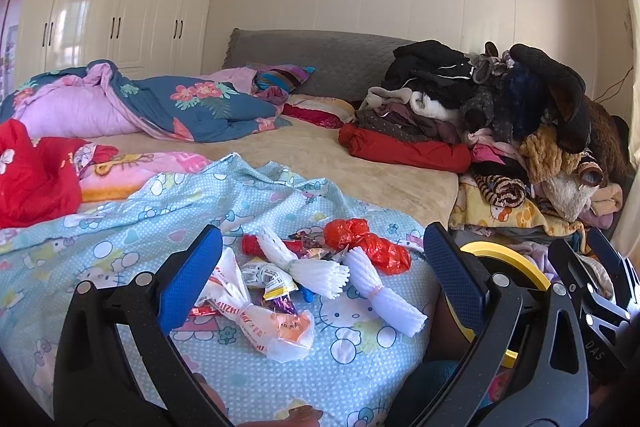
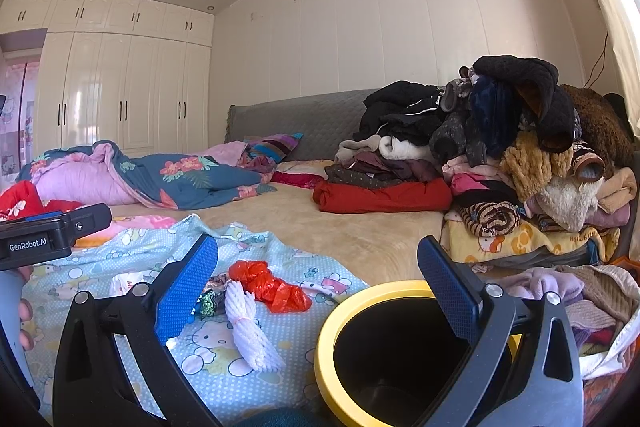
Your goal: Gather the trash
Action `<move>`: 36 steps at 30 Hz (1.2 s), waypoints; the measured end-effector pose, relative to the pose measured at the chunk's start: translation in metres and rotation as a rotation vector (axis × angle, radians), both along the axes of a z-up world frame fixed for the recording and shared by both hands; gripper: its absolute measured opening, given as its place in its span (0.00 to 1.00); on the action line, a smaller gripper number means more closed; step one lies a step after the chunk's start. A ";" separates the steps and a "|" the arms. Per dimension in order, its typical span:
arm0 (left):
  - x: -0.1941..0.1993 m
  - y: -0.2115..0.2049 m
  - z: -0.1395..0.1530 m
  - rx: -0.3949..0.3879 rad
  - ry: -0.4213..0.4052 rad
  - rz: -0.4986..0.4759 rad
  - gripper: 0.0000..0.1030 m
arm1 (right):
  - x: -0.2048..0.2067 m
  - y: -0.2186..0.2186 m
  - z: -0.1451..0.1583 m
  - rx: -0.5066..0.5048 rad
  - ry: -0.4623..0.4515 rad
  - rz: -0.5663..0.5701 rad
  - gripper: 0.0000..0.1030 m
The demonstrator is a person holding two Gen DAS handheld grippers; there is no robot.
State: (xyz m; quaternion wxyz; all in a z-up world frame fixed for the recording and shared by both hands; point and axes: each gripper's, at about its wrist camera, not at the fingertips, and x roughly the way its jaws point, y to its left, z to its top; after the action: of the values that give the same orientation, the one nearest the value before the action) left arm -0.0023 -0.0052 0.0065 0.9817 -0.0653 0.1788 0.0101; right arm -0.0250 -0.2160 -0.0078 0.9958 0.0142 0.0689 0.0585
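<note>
Trash lies on the light blue cartoon sheet [image 1: 132,227]: two white foam fruit nets [image 1: 384,293], a crumpled red plastic bag [image 1: 368,245], a white printed plastic bag [image 1: 260,319] and several candy wrappers [image 1: 276,279]. My left gripper [image 1: 320,275] is open and empty, its blue pads on either side of the pile. My right gripper [image 2: 320,303] is open and empty, over a foam net [image 2: 248,331] and the red bag [image 2: 272,285]. A black bin with a yellow rim [image 2: 348,311] stands at the bed's edge under the right finger; it also shows in the left view [image 1: 508,259].
A heap of clothes [image 2: 520,155] fills the right side of the bed. A floral quilt [image 1: 160,103] and red garment [image 1: 32,175] lie at the left. White wardrobes [image 2: 120,95] stand behind. The left gripper's body [image 2: 44,235] shows at the right view's left edge.
</note>
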 end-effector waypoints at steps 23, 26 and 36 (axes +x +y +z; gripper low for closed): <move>0.000 -0.001 0.006 -0.004 0.001 -0.004 0.90 | 0.001 0.002 -0.007 0.001 0.007 0.001 0.94; -0.001 0.000 0.005 -0.007 0.001 -0.005 0.90 | 0.001 0.003 -0.010 0.000 0.009 0.002 0.94; 0.005 0.017 -0.005 -0.033 0.014 0.034 0.90 | 0.014 0.020 -0.017 -0.008 0.056 0.094 0.94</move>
State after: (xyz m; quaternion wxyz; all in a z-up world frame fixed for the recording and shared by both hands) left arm 0.0027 0.0122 0.0017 0.9789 -0.0842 0.1847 0.0243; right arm -0.0112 -0.1959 -0.0245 0.9897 0.0084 0.0976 0.1045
